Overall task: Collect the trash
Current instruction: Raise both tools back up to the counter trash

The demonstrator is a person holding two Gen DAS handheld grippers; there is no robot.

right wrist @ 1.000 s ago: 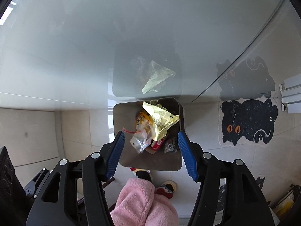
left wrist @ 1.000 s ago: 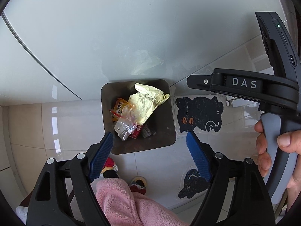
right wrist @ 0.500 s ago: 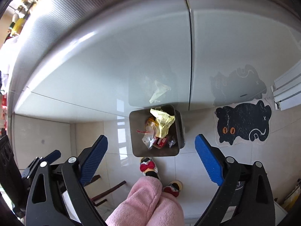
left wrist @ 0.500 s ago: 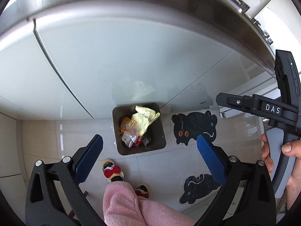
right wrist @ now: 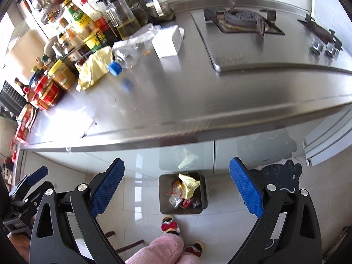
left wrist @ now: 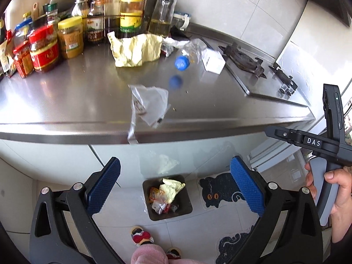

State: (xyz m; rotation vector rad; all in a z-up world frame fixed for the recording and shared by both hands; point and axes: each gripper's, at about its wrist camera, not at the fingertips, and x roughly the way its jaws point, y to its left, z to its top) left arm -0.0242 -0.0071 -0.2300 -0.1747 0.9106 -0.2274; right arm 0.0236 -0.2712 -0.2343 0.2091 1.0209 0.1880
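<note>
A dark trash bin [left wrist: 186, 206] [right wrist: 203, 189] stands on the floor against the cabinet, with yellow paper and wrappers inside. On the steel counter [left wrist: 66, 101] lie a clear plastic wrapper [left wrist: 149, 104] at the front edge, crumpled yellow paper [left wrist: 134, 48] [right wrist: 94, 68], a clear bottle with a blue cap [left wrist: 189, 55] [right wrist: 129, 55] and a white box [left wrist: 213, 61] [right wrist: 168, 40]. My left gripper [left wrist: 175, 186] hangs open and empty over the bin, below the counter edge. My right gripper [right wrist: 177, 187] is open and empty too.
Jars and sauce bottles [left wrist: 55, 37] [right wrist: 72, 50] crowd the counter's back left. A gas hob [left wrist: 248, 61] [right wrist: 242, 22] lies at the right. Black cat mats [left wrist: 220, 191] [right wrist: 281, 173] and slippered feet [left wrist: 140, 237] [right wrist: 169, 224] are on the tiled floor. A hand [left wrist: 338, 189] holds the other gripper's handle.
Both grippers have risen from close above the bin, which now looks small and far. Their jaws have spread wider. The countertop with its trash and jars has come into both views.
</note>
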